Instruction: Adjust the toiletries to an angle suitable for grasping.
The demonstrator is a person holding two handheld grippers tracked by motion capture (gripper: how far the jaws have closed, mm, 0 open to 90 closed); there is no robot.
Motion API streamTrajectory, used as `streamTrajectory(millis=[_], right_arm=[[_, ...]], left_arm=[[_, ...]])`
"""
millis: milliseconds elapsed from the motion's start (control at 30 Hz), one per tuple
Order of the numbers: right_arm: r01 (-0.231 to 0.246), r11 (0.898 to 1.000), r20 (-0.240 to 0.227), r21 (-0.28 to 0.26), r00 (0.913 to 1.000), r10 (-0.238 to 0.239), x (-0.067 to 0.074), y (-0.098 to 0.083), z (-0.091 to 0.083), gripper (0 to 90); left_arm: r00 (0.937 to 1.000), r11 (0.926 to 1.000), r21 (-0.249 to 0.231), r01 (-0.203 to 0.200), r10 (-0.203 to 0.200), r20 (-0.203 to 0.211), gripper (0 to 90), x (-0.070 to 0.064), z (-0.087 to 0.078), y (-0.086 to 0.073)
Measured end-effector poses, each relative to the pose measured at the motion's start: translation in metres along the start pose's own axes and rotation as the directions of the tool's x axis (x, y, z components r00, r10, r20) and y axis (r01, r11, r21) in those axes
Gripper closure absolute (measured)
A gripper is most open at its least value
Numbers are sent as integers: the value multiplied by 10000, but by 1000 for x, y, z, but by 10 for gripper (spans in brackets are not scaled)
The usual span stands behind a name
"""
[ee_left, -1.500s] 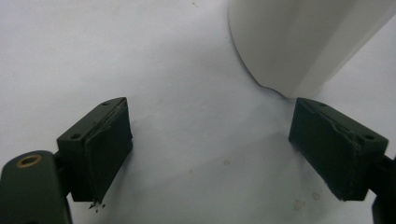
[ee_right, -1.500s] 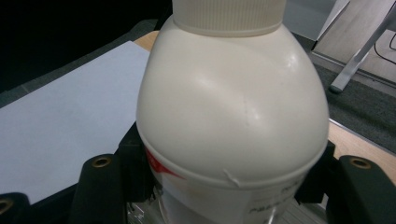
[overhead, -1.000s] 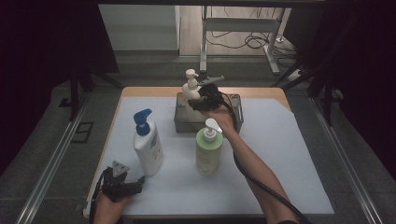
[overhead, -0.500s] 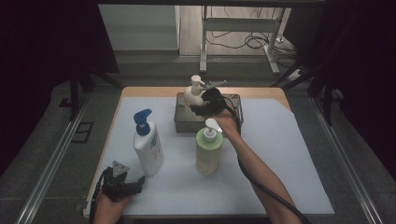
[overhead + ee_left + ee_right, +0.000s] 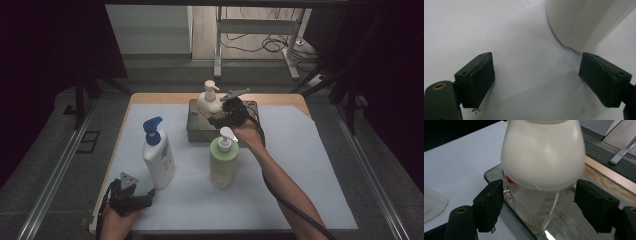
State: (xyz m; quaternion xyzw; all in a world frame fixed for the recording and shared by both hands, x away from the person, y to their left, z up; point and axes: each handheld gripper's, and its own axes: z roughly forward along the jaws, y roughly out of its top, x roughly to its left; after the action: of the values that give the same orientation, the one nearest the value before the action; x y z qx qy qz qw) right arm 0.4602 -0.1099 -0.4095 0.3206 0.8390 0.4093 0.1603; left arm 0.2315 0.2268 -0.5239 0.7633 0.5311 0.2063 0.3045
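Observation:
A cream pump bottle (image 5: 207, 100) stands upright in the left end of a metal tray (image 5: 196, 131) at the back of the table. My right gripper (image 5: 219, 116) is at its near right side. In the right gripper view the bottle (image 5: 544, 165) stands between the jaws, which have just been opening, and both pads sit slightly off its sides. My left gripper (image 5: 147, 197) rests open near the front left corner, just short of the base of a white bottle with a blue pump (image 5: 157, 155). Nothing is between its jaws (image 5: 536, 80).
A green pump bottle (image 5: 223, 160) stands mid-table, close under the right forearm. A white sheet (image 5: 300, 165) covers the table. In the left gripper view the white bottle's base (image 5: 584, 22) is just beyond the right jaw. The tray's right half (image 5: 574, 220) is bare.
The right gripper and the cream bottle have shifted slightly nearer and lower, onto the tray floor. The left gripper has stayed put.

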Motion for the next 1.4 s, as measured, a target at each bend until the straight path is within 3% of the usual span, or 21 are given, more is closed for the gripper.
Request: streamTrajectory(millis=[167,367,400,500,567,767,1000,1400], right_arm=[[-123,9999,-323,-8,9994,123,-4,-8,-12,315],[-271,9994,-382,194,9989,278,-9,-18,-22,415],[-371,9990,-216,249,9991,376,-13,-22,-25,487],[-459,9985,-47,309,9989,461,-16,-25,-26,534],[-670,9973,92,286,9977,668,-19,-28,-27,622],[-810,9954,386,512,9961,790,-21,-32,-14,800],[-973,9919,595,818,9939,926,-24,-32,4,888],[-1249,9824,514,1388,9916,1189,-25,-32,28,894]], left_arm=[[10000,10000,1,-3,3,-7,131,0,0,0],[10000,10000,2,-5,5,-8,130,0,0,0],[10000,10000,7,-4,4,-11,131,0,0,0],[10000,10000,15,-9,9,0,130,0,0,0],[10000,10000,9,-4,4,-10,130,0,0,0],[10000,10000,9,-6,6,-11,131,0,0,0],[10000,10000,11,-8,8,-10,131,0,0,0],[10000,10000,19,-6,6,3,130,0,0,0]])
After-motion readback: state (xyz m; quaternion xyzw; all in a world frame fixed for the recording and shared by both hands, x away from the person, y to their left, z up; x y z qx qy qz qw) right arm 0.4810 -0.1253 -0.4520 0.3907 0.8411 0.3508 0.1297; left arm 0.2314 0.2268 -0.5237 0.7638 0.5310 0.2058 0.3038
